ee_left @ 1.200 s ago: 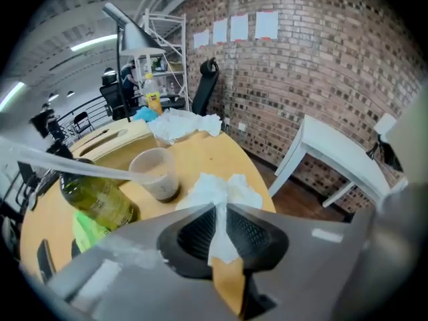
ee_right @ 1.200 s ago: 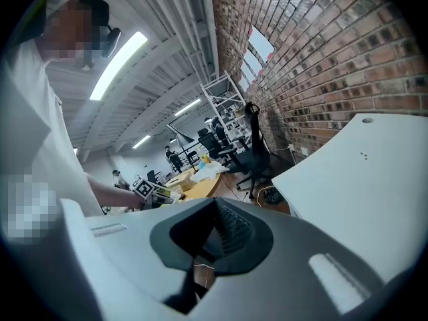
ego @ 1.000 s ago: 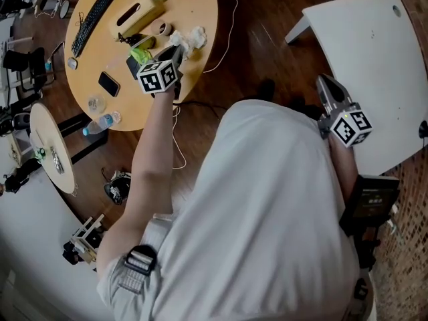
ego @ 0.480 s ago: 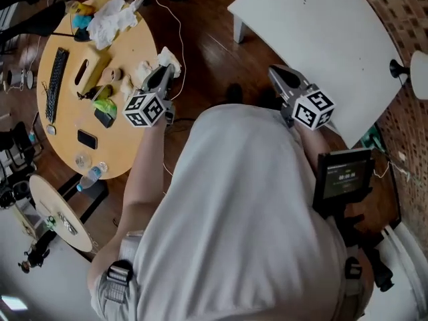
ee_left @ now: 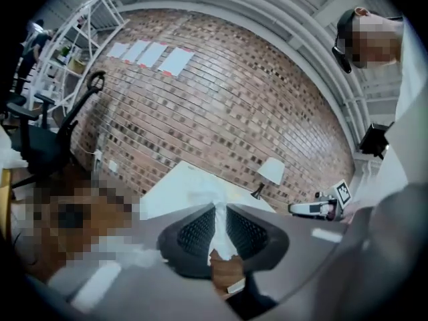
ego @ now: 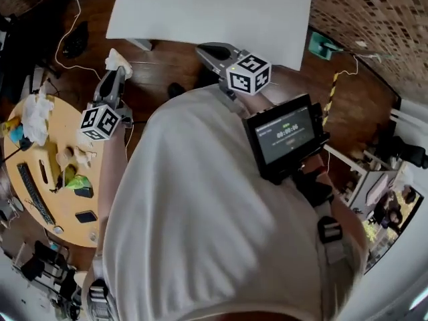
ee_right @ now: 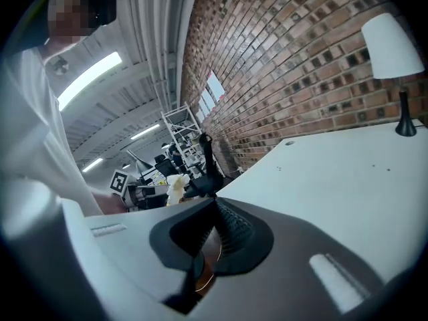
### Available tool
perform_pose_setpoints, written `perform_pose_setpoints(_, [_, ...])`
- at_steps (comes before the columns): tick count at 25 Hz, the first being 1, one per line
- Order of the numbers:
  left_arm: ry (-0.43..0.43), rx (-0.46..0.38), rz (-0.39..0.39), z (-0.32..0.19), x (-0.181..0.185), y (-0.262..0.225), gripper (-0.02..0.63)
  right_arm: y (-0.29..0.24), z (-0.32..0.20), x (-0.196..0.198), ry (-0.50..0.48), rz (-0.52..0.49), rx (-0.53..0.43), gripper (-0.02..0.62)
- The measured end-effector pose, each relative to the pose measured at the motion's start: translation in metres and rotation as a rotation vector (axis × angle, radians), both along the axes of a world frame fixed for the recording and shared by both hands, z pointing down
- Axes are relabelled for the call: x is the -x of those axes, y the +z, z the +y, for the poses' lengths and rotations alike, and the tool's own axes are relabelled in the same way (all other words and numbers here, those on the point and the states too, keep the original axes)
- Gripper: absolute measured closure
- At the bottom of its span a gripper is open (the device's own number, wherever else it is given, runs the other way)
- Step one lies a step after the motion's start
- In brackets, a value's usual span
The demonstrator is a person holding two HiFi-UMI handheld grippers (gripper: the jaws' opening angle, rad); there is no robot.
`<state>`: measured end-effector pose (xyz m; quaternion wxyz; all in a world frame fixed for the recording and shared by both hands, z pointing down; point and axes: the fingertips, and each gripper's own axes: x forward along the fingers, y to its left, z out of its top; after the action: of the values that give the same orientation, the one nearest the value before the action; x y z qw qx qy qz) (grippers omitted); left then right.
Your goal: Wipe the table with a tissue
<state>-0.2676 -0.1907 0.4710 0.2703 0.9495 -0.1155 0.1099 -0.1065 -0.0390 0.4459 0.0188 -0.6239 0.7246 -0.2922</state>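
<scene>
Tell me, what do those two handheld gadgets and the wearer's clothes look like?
The left gripper and right gripper are grey, tapering bodies with black ribbed fingers; each carries a white cube with black square markers. The person wears a white shirt.

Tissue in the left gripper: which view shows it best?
The left gripper view: the tissue sits pinched between the jaws, close up. The head view shows it as a small white wad at the left gripper's tip. The right gripper view shows only a far, pale lump.
</scene>
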Motion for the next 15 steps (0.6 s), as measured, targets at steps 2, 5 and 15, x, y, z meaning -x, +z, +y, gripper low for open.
perform_pose_setpoints(2, [0.072, -0.019, -0.007, 0.012, -0.023, -0.002, 0.548, -0.003, 0.009, -0.007, 0.039, -0.005, -0.01, 0.588])
perform_pose_setpoints(5, [0.154, -0.02, -0.007, 0.026, -0.05, 0.004, 0.548, -0.001, 0.02, -0.015, 0.087, -0.005, -0.008, 0.588])
perform_pose_setpoints(15, [0.319, -0.016, -0.024, 0.05, -0.097, 0.013, 0.548, 0.004, 0.031, -0.036, 0.192, -0.026, -0.004, 0.588])
